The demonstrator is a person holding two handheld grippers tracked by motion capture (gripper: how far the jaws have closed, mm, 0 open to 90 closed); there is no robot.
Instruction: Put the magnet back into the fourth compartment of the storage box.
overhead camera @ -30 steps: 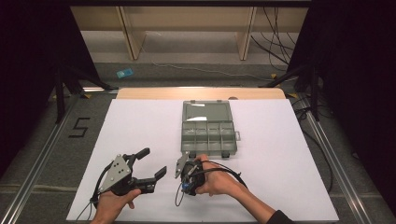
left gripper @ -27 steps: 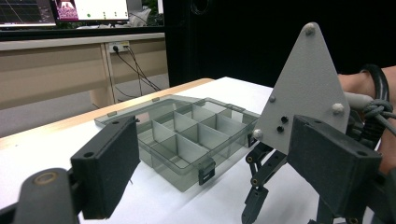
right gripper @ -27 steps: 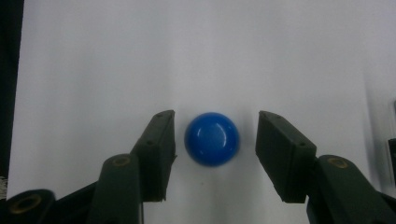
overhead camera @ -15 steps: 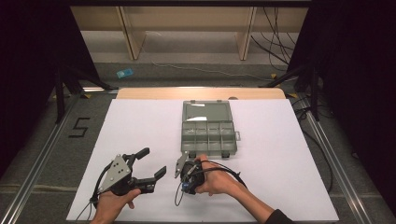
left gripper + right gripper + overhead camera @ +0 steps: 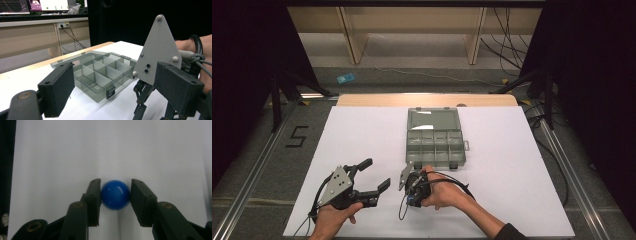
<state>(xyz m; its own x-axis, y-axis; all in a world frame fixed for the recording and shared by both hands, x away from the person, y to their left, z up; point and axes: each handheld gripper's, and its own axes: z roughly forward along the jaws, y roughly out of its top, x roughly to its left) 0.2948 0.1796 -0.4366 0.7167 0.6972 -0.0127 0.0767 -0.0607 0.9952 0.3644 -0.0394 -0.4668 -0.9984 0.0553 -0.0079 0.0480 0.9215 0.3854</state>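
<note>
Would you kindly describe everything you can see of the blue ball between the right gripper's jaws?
The blue ball is small, round and glossy, probably plastic or glass, with a soft highlight on top. It sits on the white table, clamped at its sides between the two black jaws of the right gripper, which have just been closing. Its underside is hidden.

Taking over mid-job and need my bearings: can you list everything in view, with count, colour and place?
ball: one, blue, on the white sheet, clamped between the right gripper's pads
compartment box: one, clear grey, lid open, mid-table beyond the grippers, compartments look empty
table: one, white top, wooden far edge
card: one, light blue, on the floor beyond the table
left gripper: one, black, open, near edge, left of the right gripper
right gripper: one, black, jaws just closed on the ball
</note>
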